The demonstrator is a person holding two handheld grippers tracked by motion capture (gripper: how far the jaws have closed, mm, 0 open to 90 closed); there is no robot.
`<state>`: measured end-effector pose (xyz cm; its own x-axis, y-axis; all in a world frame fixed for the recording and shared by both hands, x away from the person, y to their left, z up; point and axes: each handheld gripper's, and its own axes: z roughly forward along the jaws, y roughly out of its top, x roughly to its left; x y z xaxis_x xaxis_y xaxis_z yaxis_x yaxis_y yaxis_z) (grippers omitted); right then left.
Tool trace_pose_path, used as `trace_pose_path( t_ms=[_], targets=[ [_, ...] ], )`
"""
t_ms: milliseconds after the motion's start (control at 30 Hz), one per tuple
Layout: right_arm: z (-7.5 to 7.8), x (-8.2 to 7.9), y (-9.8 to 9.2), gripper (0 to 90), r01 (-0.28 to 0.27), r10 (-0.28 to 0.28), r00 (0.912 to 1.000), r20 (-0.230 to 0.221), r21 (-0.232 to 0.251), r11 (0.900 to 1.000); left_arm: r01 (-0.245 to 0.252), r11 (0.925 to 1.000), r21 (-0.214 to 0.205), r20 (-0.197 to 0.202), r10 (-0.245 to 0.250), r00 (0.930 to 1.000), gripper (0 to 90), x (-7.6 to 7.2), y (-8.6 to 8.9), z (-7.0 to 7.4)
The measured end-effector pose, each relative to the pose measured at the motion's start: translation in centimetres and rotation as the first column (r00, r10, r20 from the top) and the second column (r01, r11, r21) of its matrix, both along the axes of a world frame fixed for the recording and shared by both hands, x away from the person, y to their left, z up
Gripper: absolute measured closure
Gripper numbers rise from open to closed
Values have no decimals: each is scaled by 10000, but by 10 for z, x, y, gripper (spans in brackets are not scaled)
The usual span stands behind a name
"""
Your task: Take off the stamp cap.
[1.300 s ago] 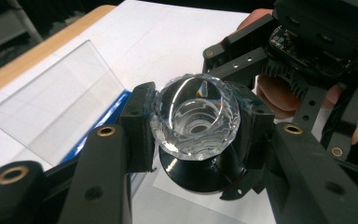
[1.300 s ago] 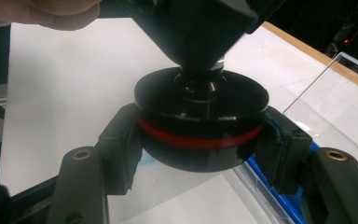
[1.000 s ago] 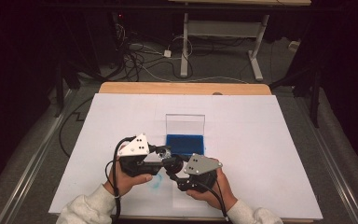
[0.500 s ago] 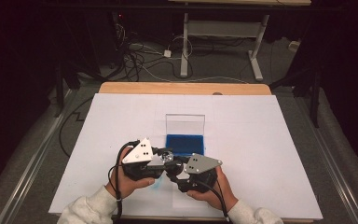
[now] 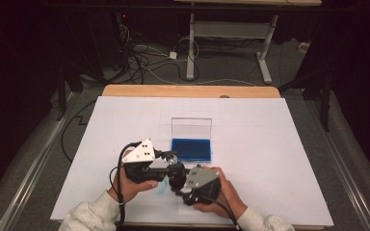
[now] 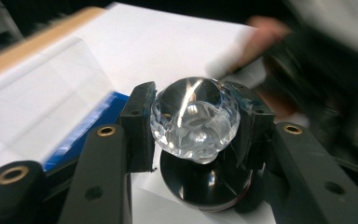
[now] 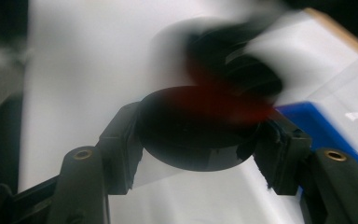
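My left gripper is shut on a clear faceted glass piece, with a jaw pressed to each of its sides. Just under it sits a black round disc. My right gripper is shut on that disc's rim. Both grippers meet above the near middle of the white table. Whether glass and disc touch is unclear. The right gripper view is motion-blurred, with the other gripper a dark smear behind the disc.
A clear box with a blue base and an upright clear lid stands just beyond the grippers. A faint blue mark lies on the table under the hands. Cables and a desk frame are on the floor behind.
The two grippers have drawn closer together, which brings the glass piece over the black disc. The right hand has shifted slightly left and toward the near edge.
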<state>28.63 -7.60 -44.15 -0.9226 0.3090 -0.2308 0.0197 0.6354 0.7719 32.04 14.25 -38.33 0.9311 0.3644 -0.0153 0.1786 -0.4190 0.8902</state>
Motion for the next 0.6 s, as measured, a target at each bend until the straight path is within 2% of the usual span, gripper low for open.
trace_pose_path(
  t_ms=[33, 100, 133, 233, 367, 500, 600],
  targets=[
    [-2, -4, 5, 392, -101, 101, 9999, 7, 34, 9999, -240, 9997, 97, 233, 238, 9994, 551, -1, 3, 2],
    [1, 4, 4, 391, 14, -13, 9999, -112, 44, 10000, -340, 9994, 73, 240, 338, 9991, 551, -2, 8, 3],
    [2, 8, -1, 390, 331, -330, 9994, -95, 203, 9992, -410, 9990, 175, 333, 404, 9986, 550, -3, 9, 4],
    [3, 15, -17, 390, 801, -801, 9968, -15, 189, 9966, -605, 9979, 250, 395, 595, 9974, 551, -3, 15, 6],
    [5, 19, -33, 389, 1065, -1064, 9943, -80, 149, 9942, -707, 9960, 554, 414, 684, 9968, 550, -2, 18, 3],
    [5, 19, -46, 388, 1419, -1418, 9899, 51, -179, 9897, -869, 9924, 875, 502, 828, 9953, 550, -2, 19, 3],
    [7, 19, -59, 388, 1702, -1702, 9854, 0, -15, 9854, -975, 9901, 1007, 534, 924, 9943, 550, -2, 19, 2]
  ],
)
